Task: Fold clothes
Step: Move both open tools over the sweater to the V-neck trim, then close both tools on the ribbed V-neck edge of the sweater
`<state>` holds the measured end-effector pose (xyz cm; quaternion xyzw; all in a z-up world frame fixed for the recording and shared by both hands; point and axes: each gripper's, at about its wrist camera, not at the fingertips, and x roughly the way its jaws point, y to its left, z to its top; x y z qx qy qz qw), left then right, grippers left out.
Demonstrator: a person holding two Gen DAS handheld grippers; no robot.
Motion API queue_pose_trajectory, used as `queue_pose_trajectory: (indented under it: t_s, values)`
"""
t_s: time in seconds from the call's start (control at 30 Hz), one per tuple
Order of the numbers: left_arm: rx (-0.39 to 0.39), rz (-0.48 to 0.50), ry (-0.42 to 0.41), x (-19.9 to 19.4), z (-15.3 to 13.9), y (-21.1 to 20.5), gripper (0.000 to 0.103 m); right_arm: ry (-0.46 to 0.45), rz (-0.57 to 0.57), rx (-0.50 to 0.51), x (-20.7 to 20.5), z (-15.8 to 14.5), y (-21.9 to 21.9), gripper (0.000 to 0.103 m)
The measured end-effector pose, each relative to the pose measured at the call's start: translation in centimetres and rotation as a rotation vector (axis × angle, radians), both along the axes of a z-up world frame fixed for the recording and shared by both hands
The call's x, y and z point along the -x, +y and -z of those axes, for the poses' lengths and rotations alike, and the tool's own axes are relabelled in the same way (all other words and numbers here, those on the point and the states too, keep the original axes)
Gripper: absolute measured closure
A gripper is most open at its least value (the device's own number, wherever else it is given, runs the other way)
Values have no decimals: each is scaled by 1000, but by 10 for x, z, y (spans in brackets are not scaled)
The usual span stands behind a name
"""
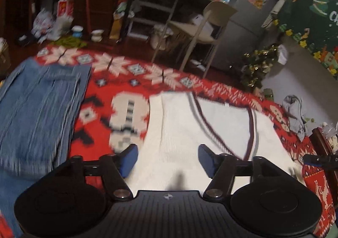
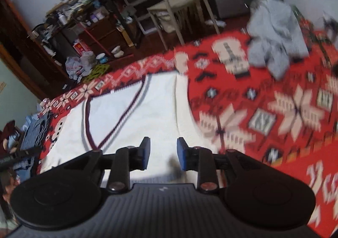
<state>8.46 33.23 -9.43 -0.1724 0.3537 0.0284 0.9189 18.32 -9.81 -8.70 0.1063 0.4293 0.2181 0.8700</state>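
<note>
Left wrist view
- Left gripper [image 1: 168, 158]: jaws stand wide apart, blue pads facing each other, nothing between them; it hangs above the near part of the white garment, clear of the cloth.
- White garment [image 1: 181, 128]: knit piece with a dark red and grey stripe trim, lying flat and folded on the red patterned blanket [image 1: 126, 73], directly ahead of the jaws.
- Blue jeans [image 1: 40, 109]: folded, flat on the blanket, to the left of the white garment and apart from it.
- Grey garment [image 1: 294, 114]: crumpled, at the blanket's far right edge.
- Background: beige chair [image 1: 202, 29] beyond the blanket, cluttered shelving behind it. Picture is motion-blurred.

Right wrist view
- Right gripper [image 2: 163, 152]: jaws partly apart, a clear gap between the blue pads, nothing clamped; positioned over the near edge of the white garment [image 2: 147, 107].
- White garment: flat on the blanket [image 2: 264, 111], stripe trim forming a V toward the gripper.
- Grey garment [image 2: 274, 37]: loose heap on the blanket, far right, well apart from the white one.
- Blue jeans [image 2: 36, 132]: stacked at the left edge, beyond the white garment.
- Chair [image 2: 179, 1]: stands past the blanket's far side.
</note>
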Motion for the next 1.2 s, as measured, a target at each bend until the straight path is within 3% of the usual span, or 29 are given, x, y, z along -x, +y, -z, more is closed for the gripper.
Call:
queue_pose_trajectory:
  t_s: [0.13, 0.27, 0.33, 0.4, 0.57, 0.73, 0.93, 1.0, 1.1, 1.2]
  values:
    - [-105, 100, 14, -40, -5, 6, 36, -92, -65, 103, -27, -8, 12, 73]
    - [-137, 193, 4, -82, -7, 9, 44, -212, -189, 225, -59, -11, 31, 74]
    - [-198, 249, 9, -103, -7, 2, 46, -245, -254, 273, -79, -9, 41, 74]
    - [-263, 308, 29, -123, -4, -6, 55, -277, -332, 317, -95, -5, 51, 77]
    - [-336, 465, 68, -155, 8, -19, 58, -288, -508, 394, -127, 7, 79, 77]
    - [-392, 540, 107, -171, 24, -24, 58, -266, -618, 431, -149, 22, 100, 78]
    - [-346, 572, 110, -187, 31, -19, 57, -206, -665, 386, -171, 33, 107, 80]
    - [-316, 592, 111, -189, 31, -18, 66, -193, -675, 373, -171, 33, 107, 87]
    - [-290, 607, 115, -189, 30, -20, 89, -183, -690, 362, -170, 34, 109, 99]
    - [-323, 598, 94, -182, 24, -27, 94, -216, -688, 403, -161, 30, 114, 102]
